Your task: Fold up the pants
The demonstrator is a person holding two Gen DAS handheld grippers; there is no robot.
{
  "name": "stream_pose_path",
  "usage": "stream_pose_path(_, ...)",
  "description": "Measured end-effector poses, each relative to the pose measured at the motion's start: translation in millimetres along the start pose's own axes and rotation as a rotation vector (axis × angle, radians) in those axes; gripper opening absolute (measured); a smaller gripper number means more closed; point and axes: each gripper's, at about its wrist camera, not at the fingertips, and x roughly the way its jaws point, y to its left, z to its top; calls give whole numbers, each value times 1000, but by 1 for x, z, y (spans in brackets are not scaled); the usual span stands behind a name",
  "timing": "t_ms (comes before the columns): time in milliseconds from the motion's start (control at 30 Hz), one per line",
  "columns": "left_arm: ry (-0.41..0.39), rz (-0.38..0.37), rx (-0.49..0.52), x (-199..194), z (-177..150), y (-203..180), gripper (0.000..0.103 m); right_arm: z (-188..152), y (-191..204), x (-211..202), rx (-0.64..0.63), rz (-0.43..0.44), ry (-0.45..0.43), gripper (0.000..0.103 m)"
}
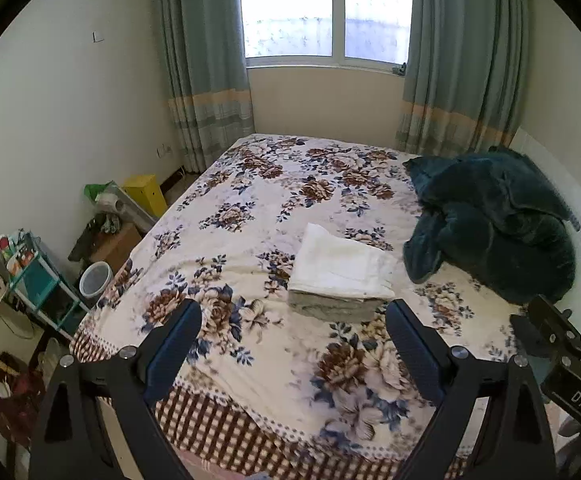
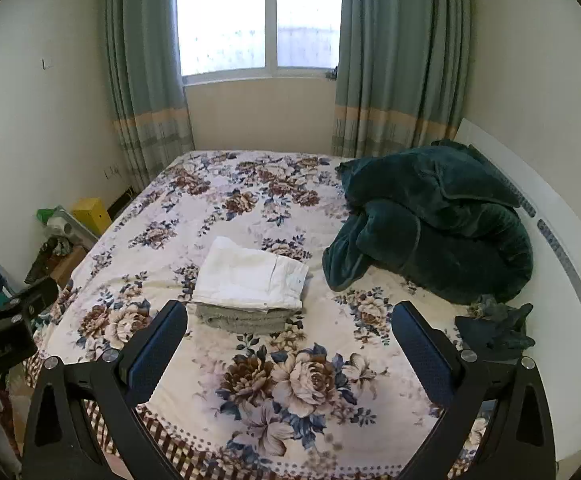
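Observation:
White folded pants (image 1: 340,264) lie on top of a folded grey-green garment (image 1: 332,307), stacked in the middle of the floral bed (image 1: 250,208). The stack also shows in the right wrist view, the white pants (image 2: 250,274) above the grey garment (image 2: 242,320). My left gripper (image 1: 293,322) is open and empty, held above the bed's near edge, short of the stack. My right gripper (image 2: 289,324) is open and empty, also short of the stack. The right gripper's body shows at the right edge of the left wrist view (image 1: 562,344).
A dark green plush blanket (image 2: 434,228) is heaped on the bed's right side by the white headboard (image 2: 562,240). A small dark cloth (image 2: 494,328) lies near it. On the floor to the left are a yellow box (image 1: 144,192), a bucket (image 1: 95,278) and a teal shelf (image 1: 38,280).

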Motion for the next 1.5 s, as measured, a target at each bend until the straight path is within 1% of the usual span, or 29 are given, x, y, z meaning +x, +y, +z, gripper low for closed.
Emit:
stream_pose_path(167, -23, -14, 2, -29, -2, 5, 94, -6, -1, -52, -25, -17, -25, 103)
stream_pose_path(200, -30, -20, 0, -34, -2, 6, 95, -6, 0, -56, -30, -17, -27, 103)
stream_pose_path(233, -35, -20, 5, -38, -2, 6, 101, -6, 1, -66, -30, -20, -32, 103)
stream_pose_path(300, -51, -13, 19, -45, -4, 6, 103, -6, 2, -81, -26, -15, -34, 103)
stream_pose_path(367, -68, -8, 34, -51, -6, 5, 103, -6, 2, -88, -17, -16, -43, 103)
stream_pose_path(433, -67, -10, 41, -50, -7, 6, 103, -5, 1, -93, -14, -30, -50, 103)
stream_pose_path(533, -50, -16, 48, -51, -13, 6, 103, -3, -1, -91, -2, -36, -48, 103)
stream_pose_path(700, -30, -1, 59, -51, -20, 4, 103, -4, -3, -84, 2, -38, -30, 103)
stream_pose_path(1000, -26, 13, 47, -53, -26, 9, 103, -7, -2, -75, -6, -21, 3, 103)
stream_pose_path(1500, -25, 14, 47, -54, -25, 8, 103, -12, -1, -71, -1, -2, 15, 103)
